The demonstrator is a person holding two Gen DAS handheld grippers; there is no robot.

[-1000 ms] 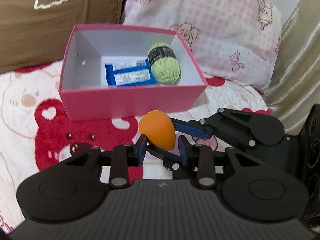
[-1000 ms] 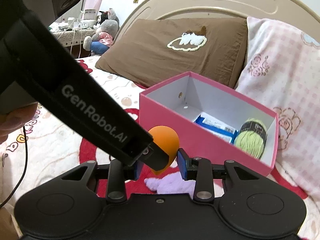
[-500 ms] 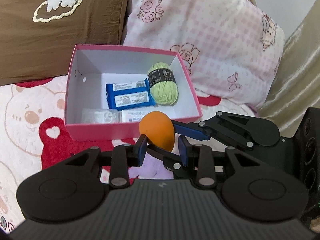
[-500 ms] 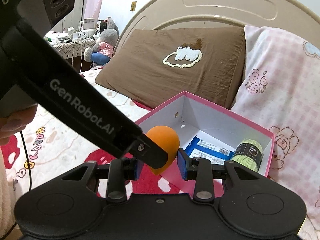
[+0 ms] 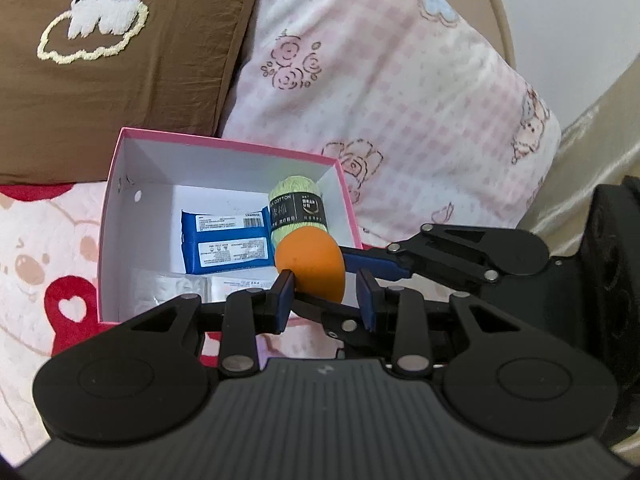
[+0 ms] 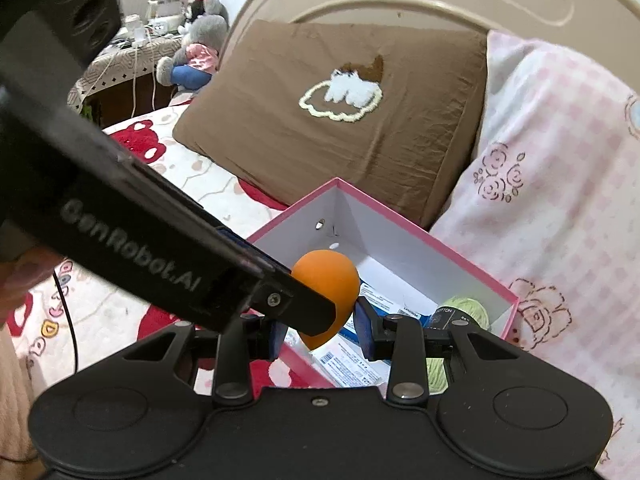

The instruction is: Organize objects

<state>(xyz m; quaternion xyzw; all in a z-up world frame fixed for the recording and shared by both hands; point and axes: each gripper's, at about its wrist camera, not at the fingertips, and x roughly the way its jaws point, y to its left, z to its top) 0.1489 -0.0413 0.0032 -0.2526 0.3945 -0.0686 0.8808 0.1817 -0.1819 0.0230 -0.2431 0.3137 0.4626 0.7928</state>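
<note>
Orange egg-shaped sponge [image 5: 310, 266] is held in the air above the near edge of the pink box [image 5: 348, 208], rounded end up and tapered tip down, long axis near upright, a little tilted. Both grippers pinch it at once: left gripper [image 5: 326, 294] with its blue pads at the narrow lower part, right gripper [image 6: 320, 330] clamped on it crosswise, one finger [image 5: 374, 266] reaching in from the right in the left wrist view. Both sets of jaws are nearly together on the sponge. Inside the box: a green yarn ball [image 5: 298, 210] whose black band reads "COTTON", the rest too small; a blue packet [image 5: 224, 246] with white labels, print illegible; clear wrappers [image 5: 168, 286]. The left gripper's body [image 6: 132, 248] reads "GenRobot.AI". Brown pillow [image 6: 332, 120] and pink checked pillow [image 5: 392, 92] stand behind.
</note>
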